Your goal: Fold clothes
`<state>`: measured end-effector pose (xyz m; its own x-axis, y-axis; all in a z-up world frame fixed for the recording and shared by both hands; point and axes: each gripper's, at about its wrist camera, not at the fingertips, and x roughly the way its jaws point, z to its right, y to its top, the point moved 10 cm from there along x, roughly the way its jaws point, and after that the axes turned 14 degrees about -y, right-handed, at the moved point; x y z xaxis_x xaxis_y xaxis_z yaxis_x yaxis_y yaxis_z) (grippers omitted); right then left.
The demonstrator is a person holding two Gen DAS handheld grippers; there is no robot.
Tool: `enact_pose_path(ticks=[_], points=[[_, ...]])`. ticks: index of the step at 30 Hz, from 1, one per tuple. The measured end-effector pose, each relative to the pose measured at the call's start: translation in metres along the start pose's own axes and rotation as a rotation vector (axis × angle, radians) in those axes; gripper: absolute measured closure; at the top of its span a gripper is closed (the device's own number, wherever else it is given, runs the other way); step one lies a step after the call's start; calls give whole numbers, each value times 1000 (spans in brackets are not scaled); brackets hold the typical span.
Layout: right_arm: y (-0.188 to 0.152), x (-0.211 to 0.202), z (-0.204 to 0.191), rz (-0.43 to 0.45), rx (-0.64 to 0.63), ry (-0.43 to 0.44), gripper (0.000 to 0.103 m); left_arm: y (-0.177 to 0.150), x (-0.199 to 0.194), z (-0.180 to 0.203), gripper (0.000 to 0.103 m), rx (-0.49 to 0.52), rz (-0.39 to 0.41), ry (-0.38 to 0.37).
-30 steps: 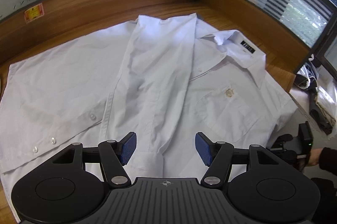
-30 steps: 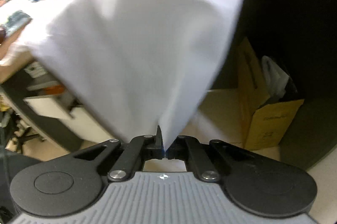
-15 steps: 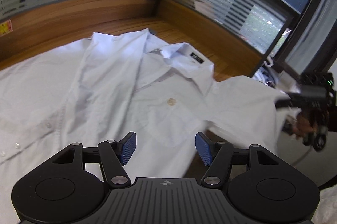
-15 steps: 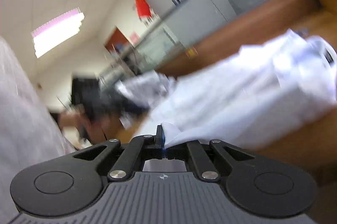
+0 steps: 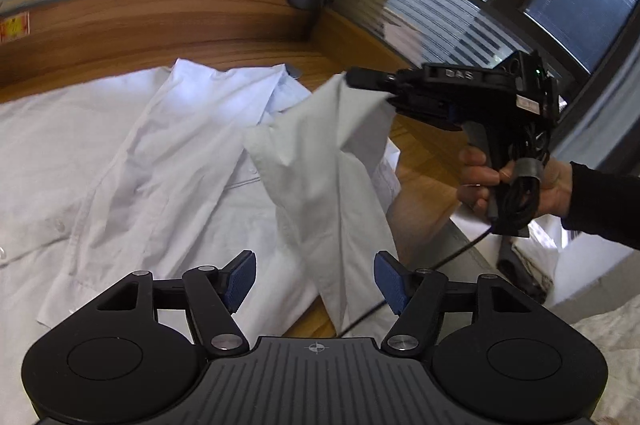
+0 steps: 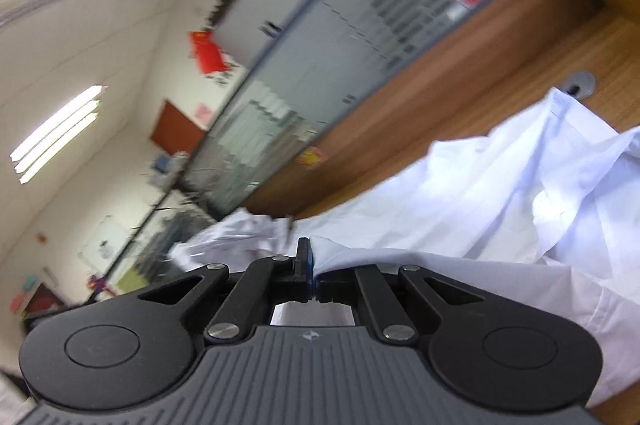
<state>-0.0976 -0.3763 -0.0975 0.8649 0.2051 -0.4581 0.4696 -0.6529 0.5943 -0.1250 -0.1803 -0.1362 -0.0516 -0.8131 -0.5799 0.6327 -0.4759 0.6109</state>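
you swung the right gripper [image 5: 360, 81] up toward 1 o'clock, jaws clamped on the sleeve [image 5: 332, 161] of the shirt [image 5: 120, 161] spread on the desk [image 5: 180, 37]. the left gripper [image 5: 314, 279] hung half open, empty; the sleeve fold was underway.

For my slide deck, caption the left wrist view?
Right gripper lifts a white shirt sleeve above the wooden table; left gripper open.

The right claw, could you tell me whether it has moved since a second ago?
Yes. In the left wrist view the right claw, shut on the sleeve, has risen from the desk edge to level with the wooden partition.
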Motion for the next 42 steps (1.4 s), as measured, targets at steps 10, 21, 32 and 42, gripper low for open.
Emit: enact_pose_path(ticks=[10, 21, 32, 42], points=[[-8, 40, 34, -85, 6, -130, 100, -7, 91, 1, 35, -134, -49, -30], [-8, 17, 32, -38, -69, -169, 97, -11, 125, 3, 100, -230, -58, -81], [-12, -32, 32, 26, -154, -278, 56, 37, 23, 5, 100, -78, -47, -148], [-34, -83, 26, 70, -275, -413, 49, 146, -10, -31, 100, 125, -201, -71]])
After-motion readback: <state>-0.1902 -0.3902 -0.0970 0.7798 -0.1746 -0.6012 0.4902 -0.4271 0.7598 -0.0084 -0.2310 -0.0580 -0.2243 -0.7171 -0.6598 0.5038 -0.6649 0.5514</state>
